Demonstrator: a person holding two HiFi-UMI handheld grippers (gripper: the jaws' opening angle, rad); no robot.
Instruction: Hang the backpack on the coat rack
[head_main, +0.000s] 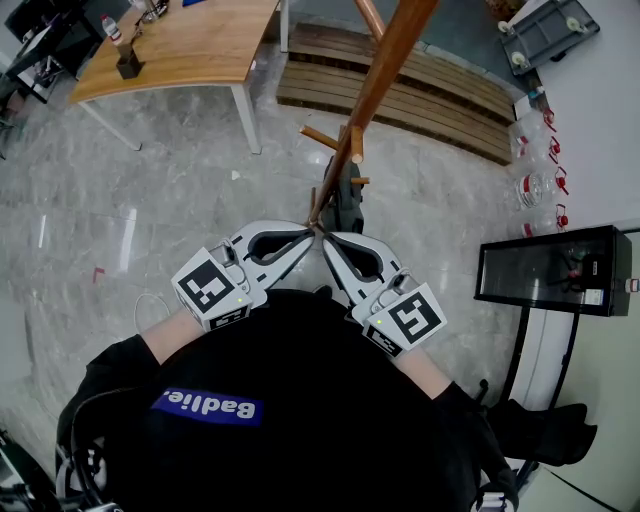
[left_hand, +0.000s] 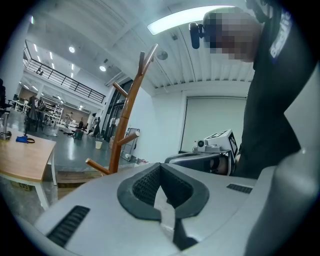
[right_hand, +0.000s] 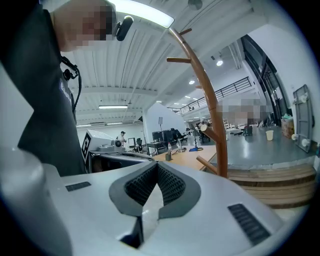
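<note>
The wooden coat rack (head_main: 378, 85) rises straight ahead of me, with short pegs (head_main: 322, 137) low on its pole. It also shows in the left gripper view (left_hand: 128, 107) and the right gripper view (right_hand: 212, 117). My left gripper (head_main: 308, 231) and right gripper (head_main: 326, 238) are held close to my chest, tips almost touching in front of the rack's base. Both are shut with nothing between the pads (left_hand: 150, 187) (right_hand: 167, 184). Black straps (head_main: 78, 440) curve over my shoulders by my black top. The backpack's body is not in sight.
A wooden table (head_main: 185, 45) stands at the far left and a low slatted wooden platform (head_main: 430, 85) lies behind the rack. A black glass-fronted cabinet (head_main: 555, 270) and several bottles (head_main: 535, 185) line the right wall. A dark object (head_main: 545, 430) lies on the floor at right.
</note>
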